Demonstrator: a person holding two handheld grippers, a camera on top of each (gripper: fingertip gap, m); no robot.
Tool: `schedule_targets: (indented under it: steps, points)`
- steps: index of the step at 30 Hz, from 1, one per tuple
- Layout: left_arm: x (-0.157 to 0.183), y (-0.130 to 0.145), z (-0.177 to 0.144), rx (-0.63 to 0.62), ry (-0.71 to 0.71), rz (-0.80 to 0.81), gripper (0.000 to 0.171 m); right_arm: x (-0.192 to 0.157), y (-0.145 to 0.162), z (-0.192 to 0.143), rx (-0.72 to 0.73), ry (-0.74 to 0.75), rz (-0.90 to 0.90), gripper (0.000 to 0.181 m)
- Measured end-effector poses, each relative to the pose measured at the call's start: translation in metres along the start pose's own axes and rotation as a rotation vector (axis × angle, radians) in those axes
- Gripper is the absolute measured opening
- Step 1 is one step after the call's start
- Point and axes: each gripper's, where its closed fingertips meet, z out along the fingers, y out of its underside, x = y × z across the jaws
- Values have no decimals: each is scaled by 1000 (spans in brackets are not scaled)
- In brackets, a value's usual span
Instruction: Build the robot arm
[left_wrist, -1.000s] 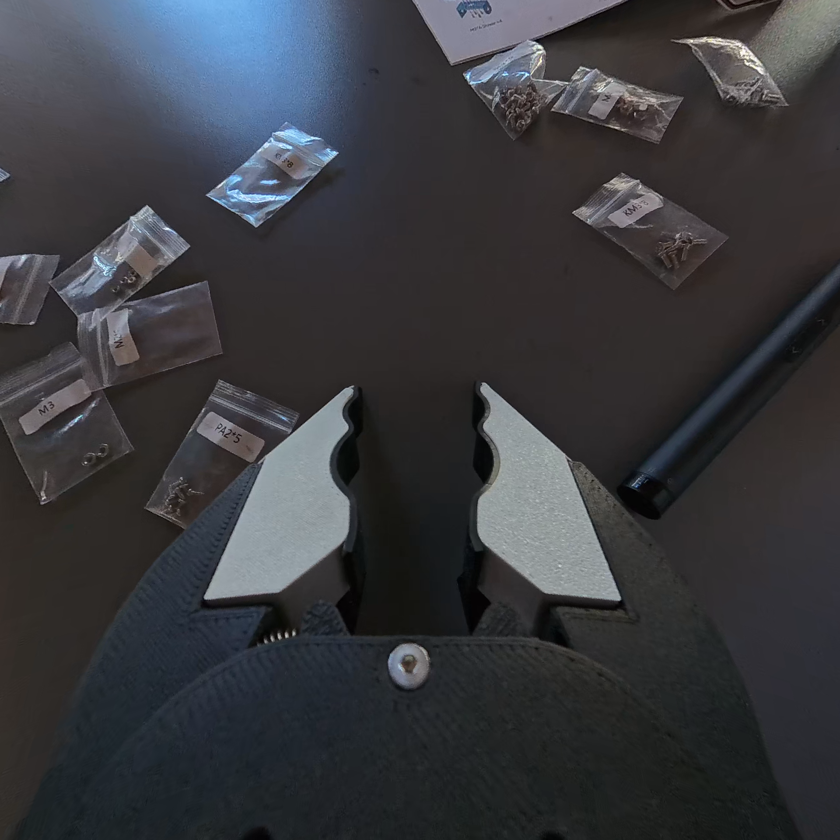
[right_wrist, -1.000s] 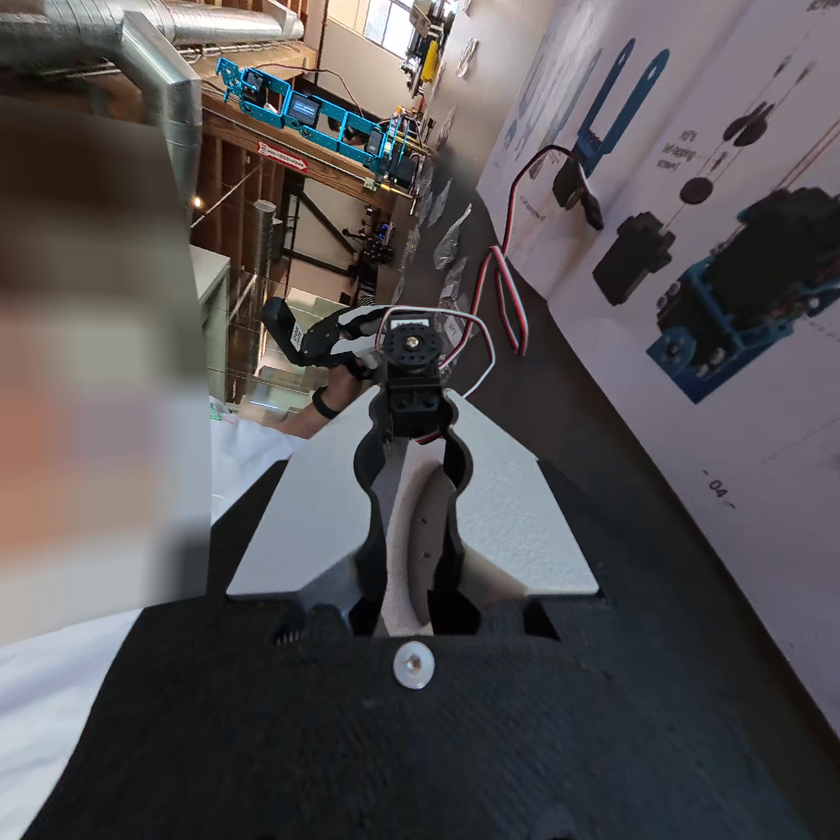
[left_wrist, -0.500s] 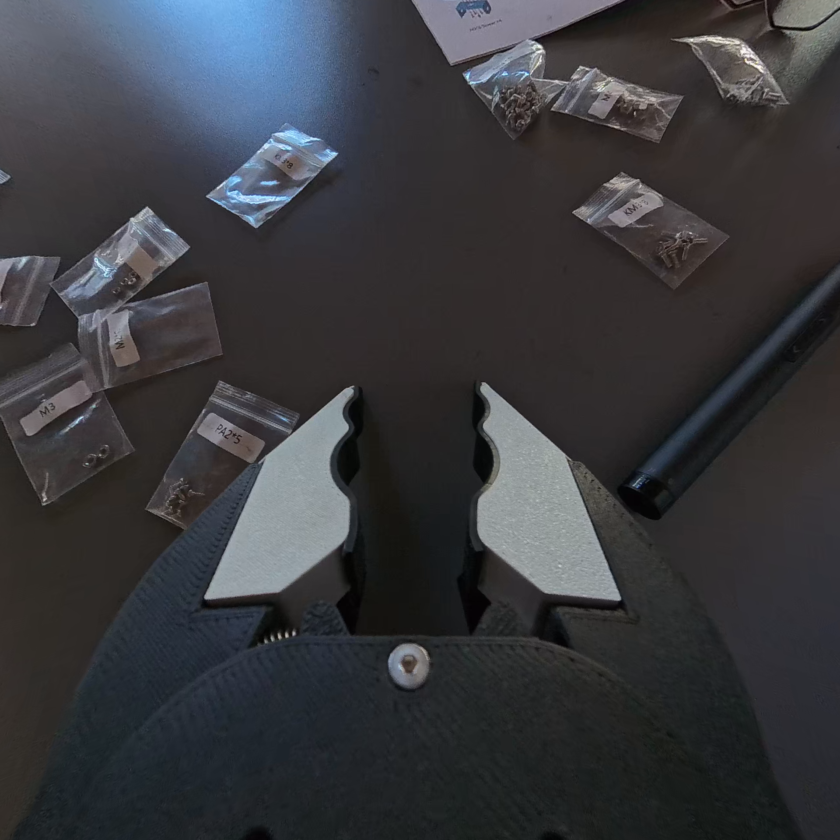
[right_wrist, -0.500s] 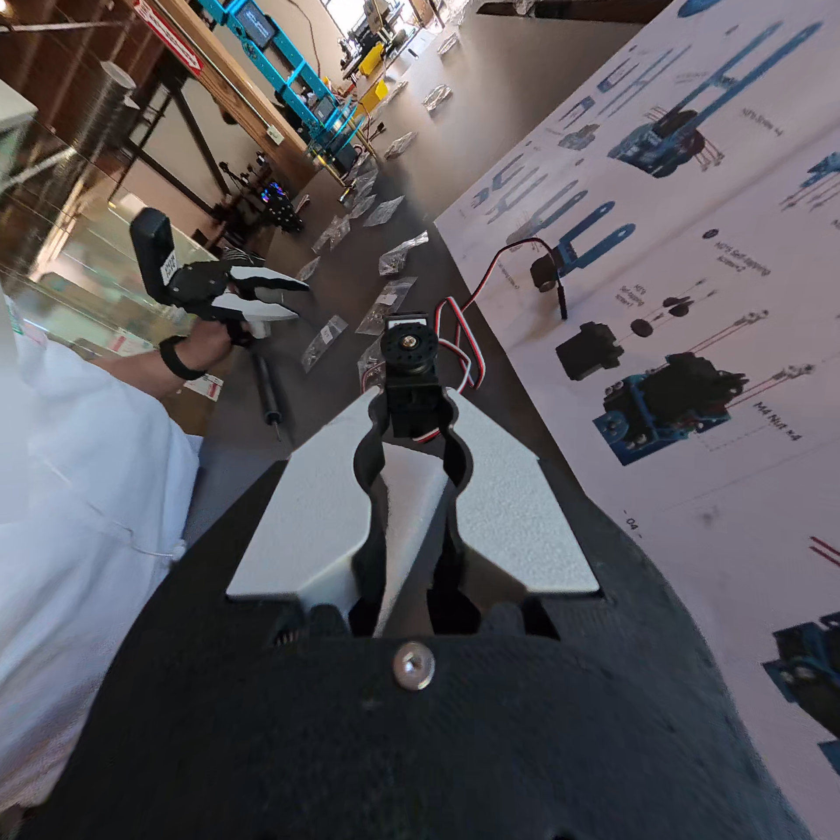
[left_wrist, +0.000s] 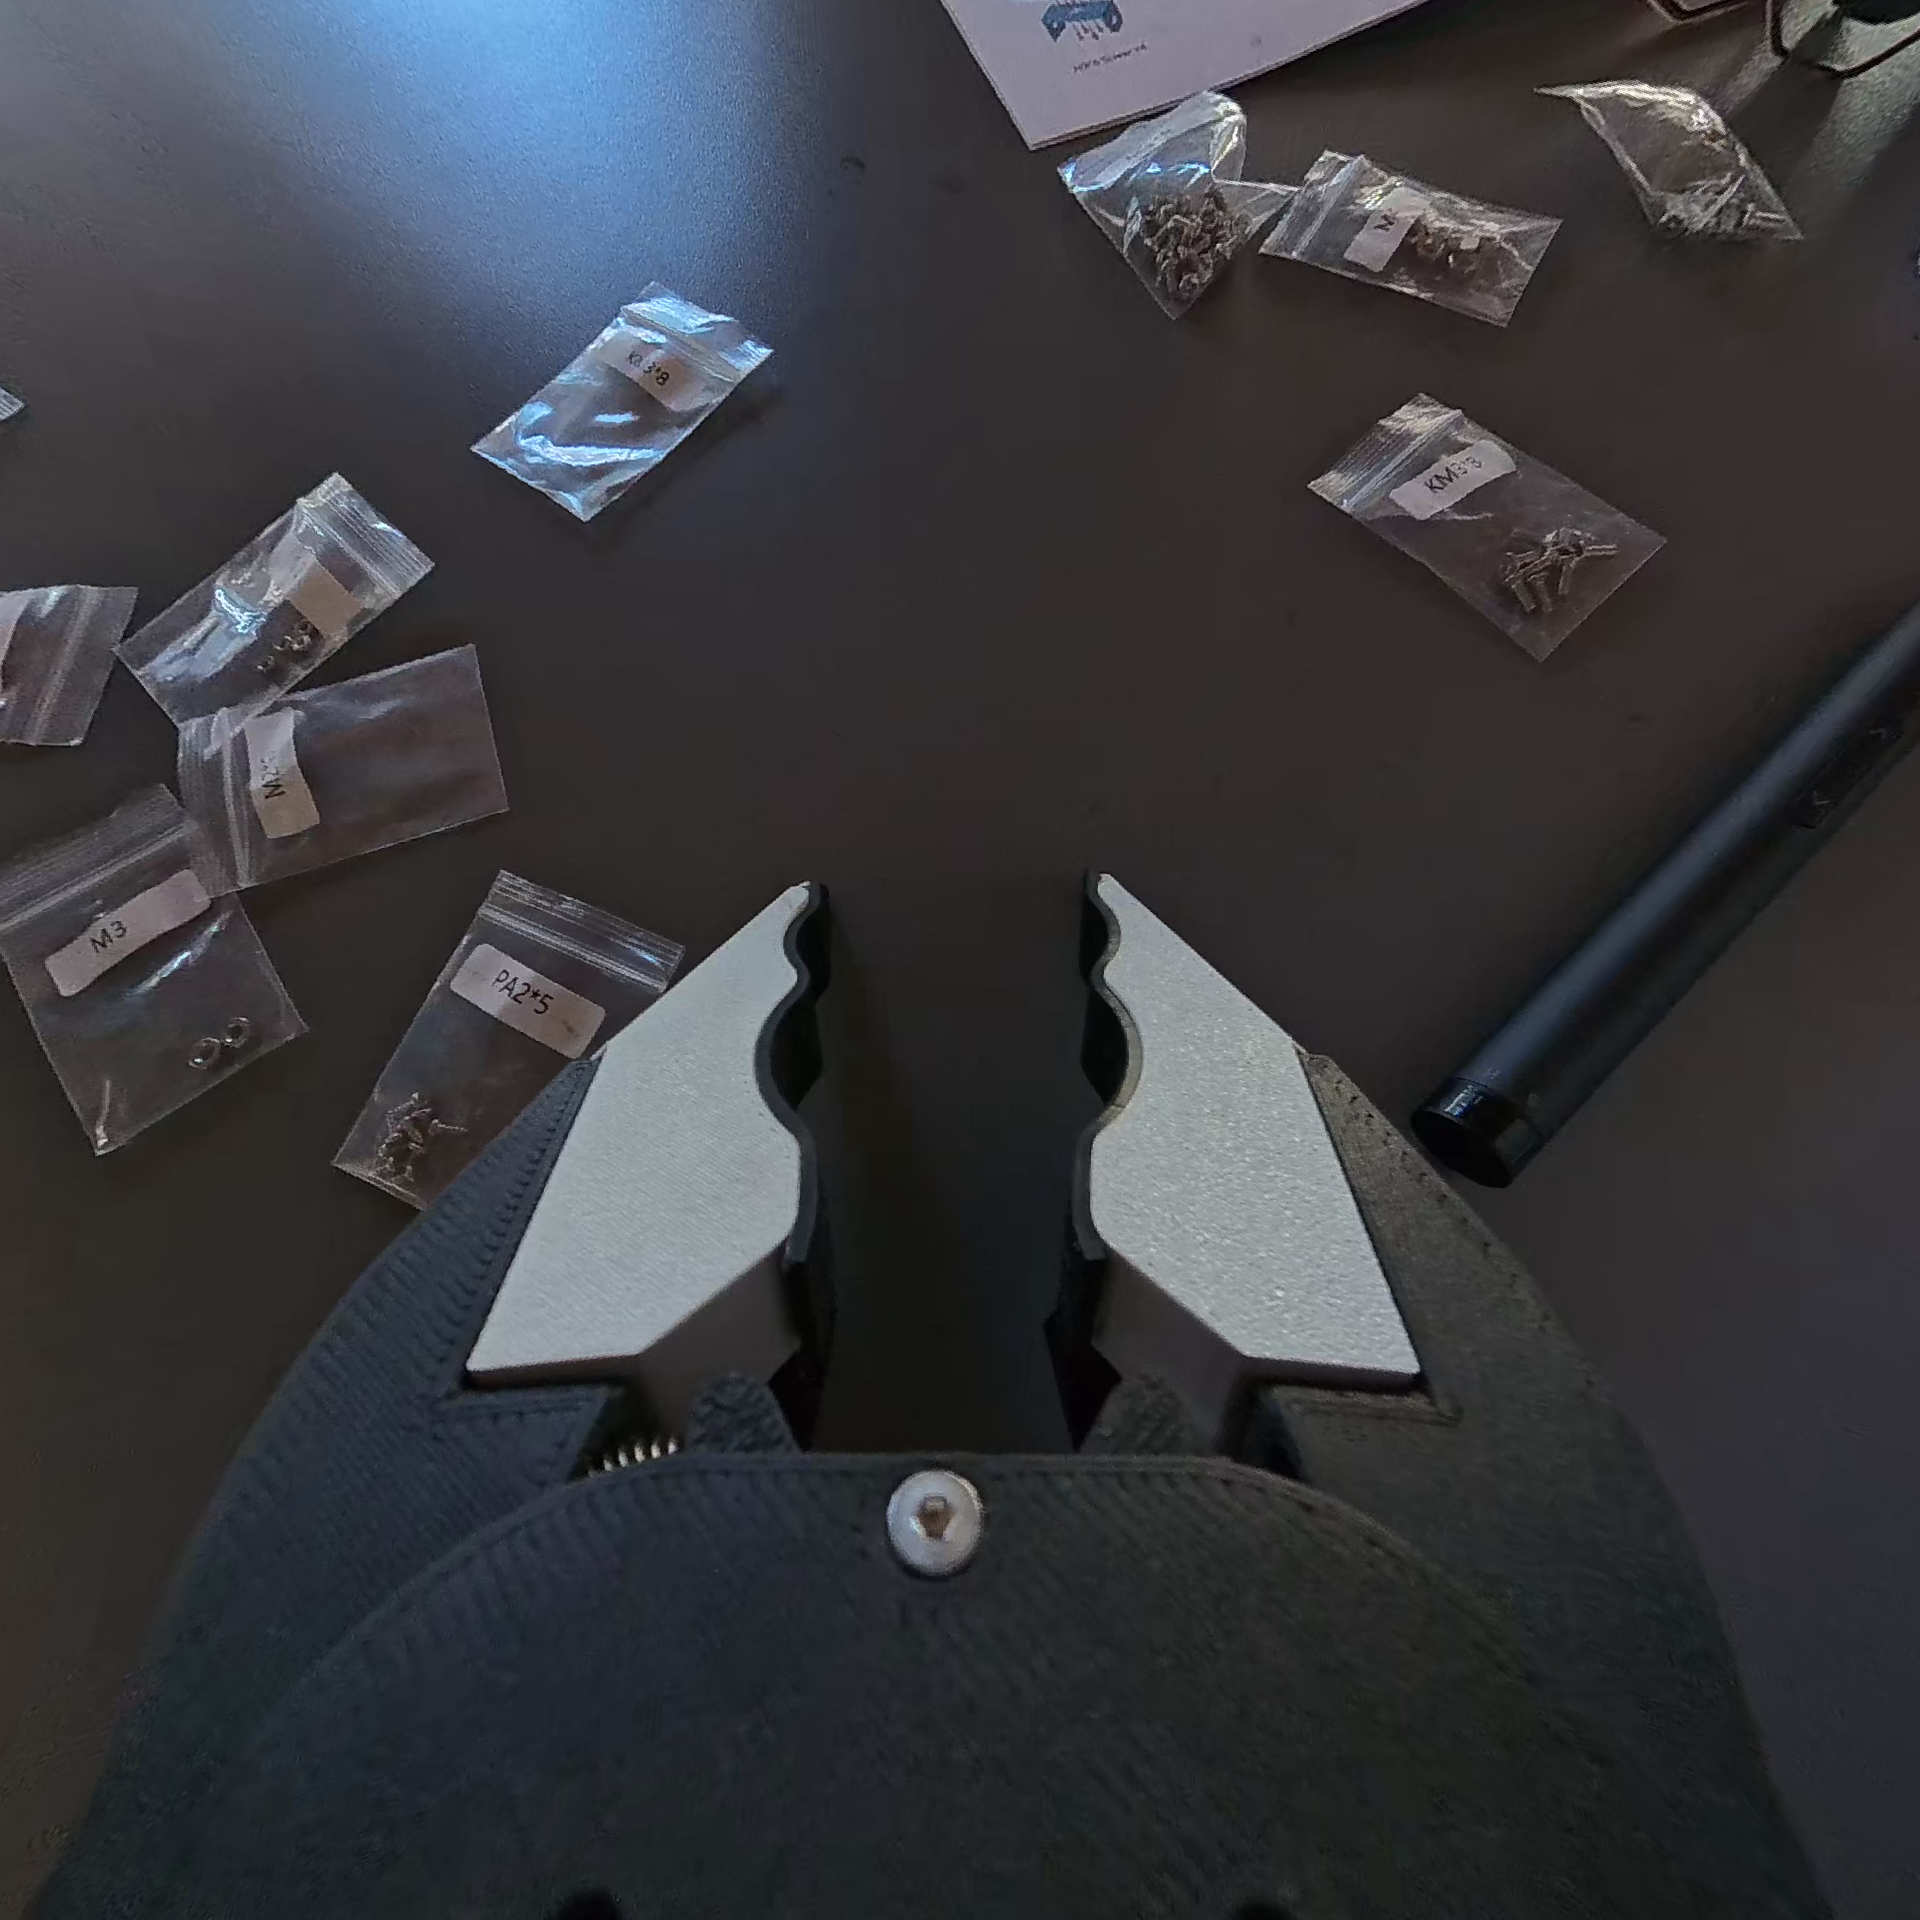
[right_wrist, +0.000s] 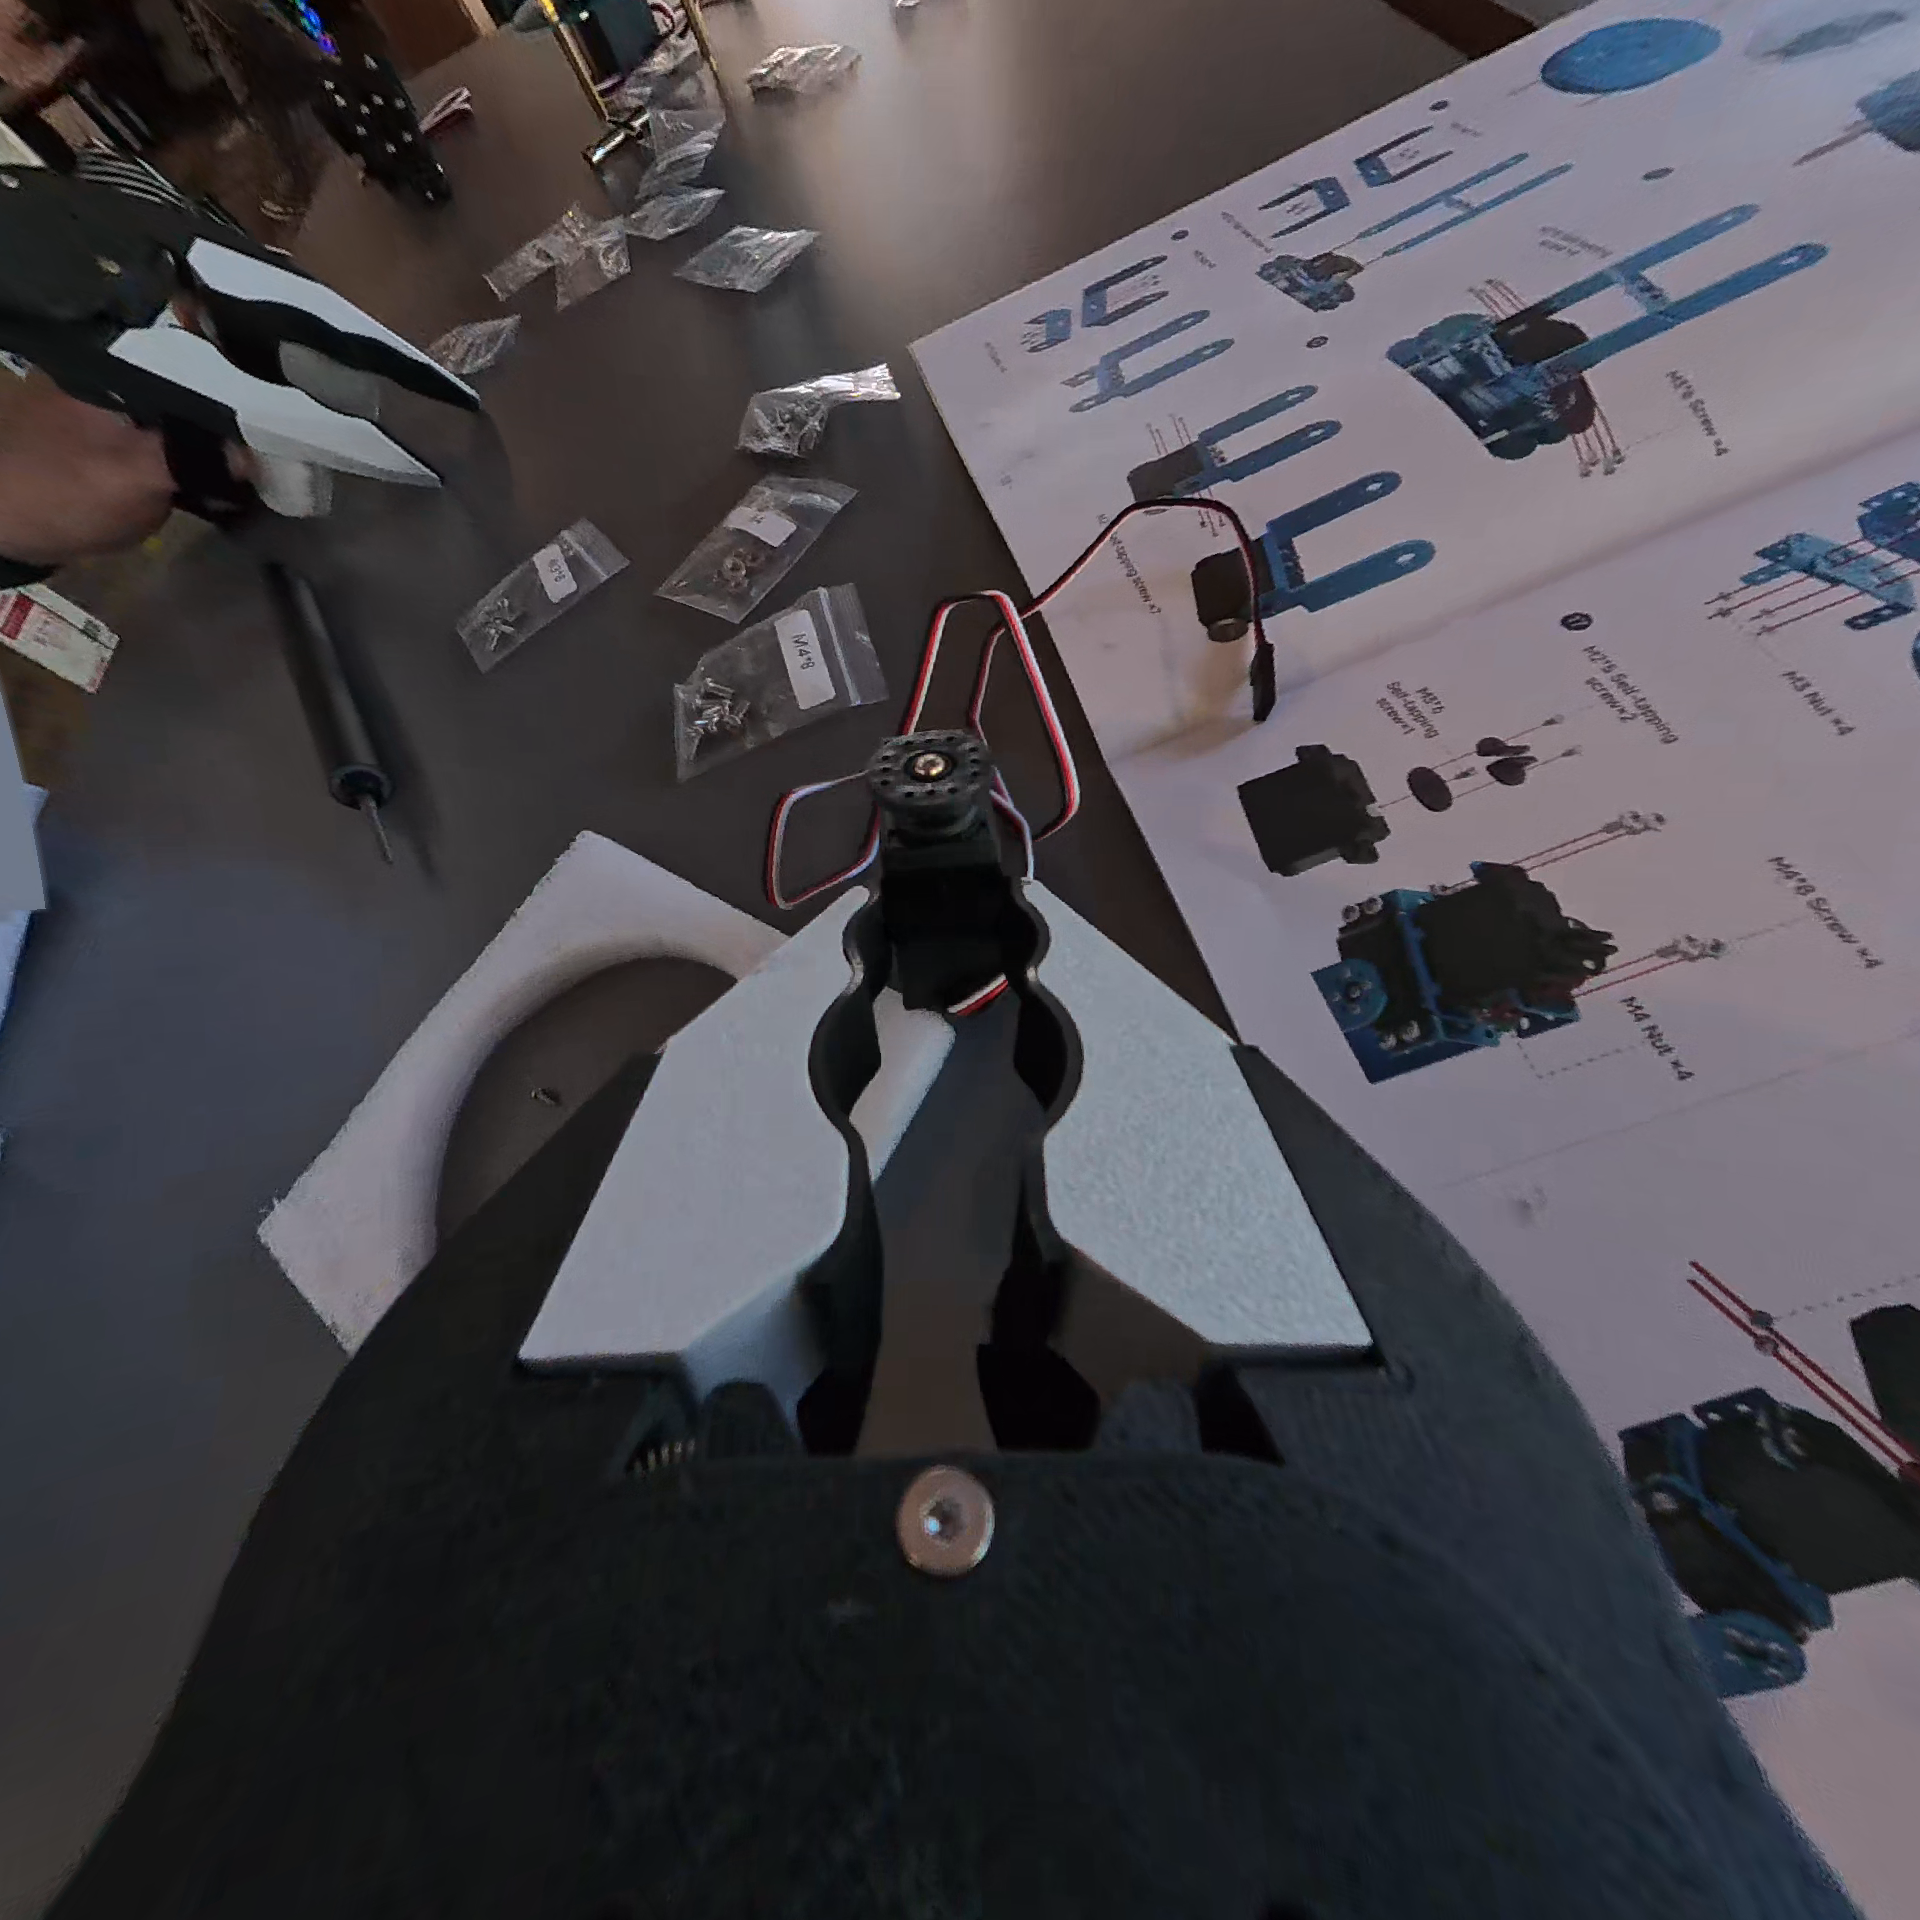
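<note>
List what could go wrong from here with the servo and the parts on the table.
1. The right claw pinches the black servo only at its tips, so it could twist or slip out.
2. The servo's wire trails onto the instruction sheet and may snag or drag it.
3. The open left claw hangs just above a small screw bag and beside the black screwdriver, and could knock either.

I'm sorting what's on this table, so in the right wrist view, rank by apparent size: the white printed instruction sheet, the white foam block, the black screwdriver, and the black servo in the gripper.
1. White printed instruction sheet
2. White foam block
3. Black screwdriver and black servo: look alike, and the servo sits nearer the camera, so unranked.
</note>
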Motion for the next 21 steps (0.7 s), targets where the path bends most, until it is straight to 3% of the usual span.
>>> schedule_targets:
  steps: [21]
  points:
    - [0, 0, 0, 0, 0, 0, 48, -4, 10, 7, -83, 102, -230, 21]
